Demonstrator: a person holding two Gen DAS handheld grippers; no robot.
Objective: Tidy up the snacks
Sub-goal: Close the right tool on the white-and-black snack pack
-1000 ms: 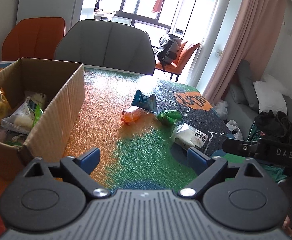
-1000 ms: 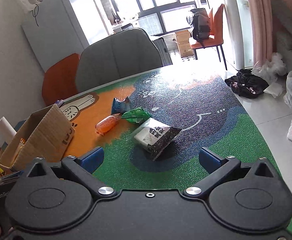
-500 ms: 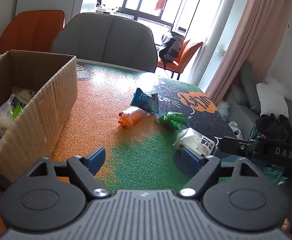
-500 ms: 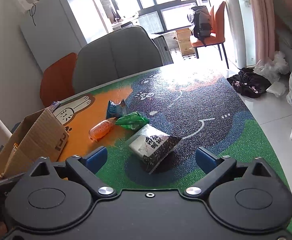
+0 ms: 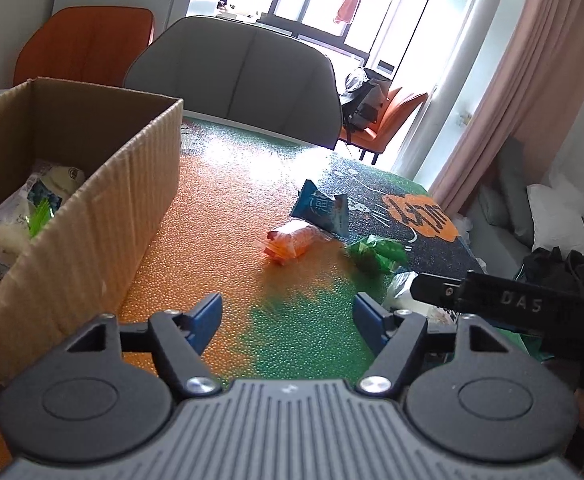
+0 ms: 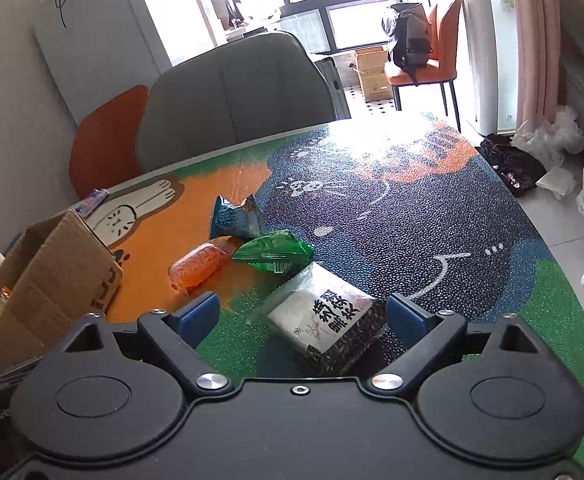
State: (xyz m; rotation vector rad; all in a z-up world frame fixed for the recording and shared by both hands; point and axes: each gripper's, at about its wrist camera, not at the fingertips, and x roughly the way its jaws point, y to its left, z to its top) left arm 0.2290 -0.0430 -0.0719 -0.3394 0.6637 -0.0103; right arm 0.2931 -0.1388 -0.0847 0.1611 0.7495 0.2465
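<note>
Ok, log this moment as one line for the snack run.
left gripper: closing, nothing between | right gripper: closing, black-and-white packet between, pads not touching | orange, blue, green packets loose on table | cardboard box partly filled

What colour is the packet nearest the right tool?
White and black packet; clearest in the right wrist view.

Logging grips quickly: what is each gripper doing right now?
Left gripper: jaws closing, nothing between them.
Right gripper: jaws closing around the black-and-white snack packet, not yet gripping.
</note>
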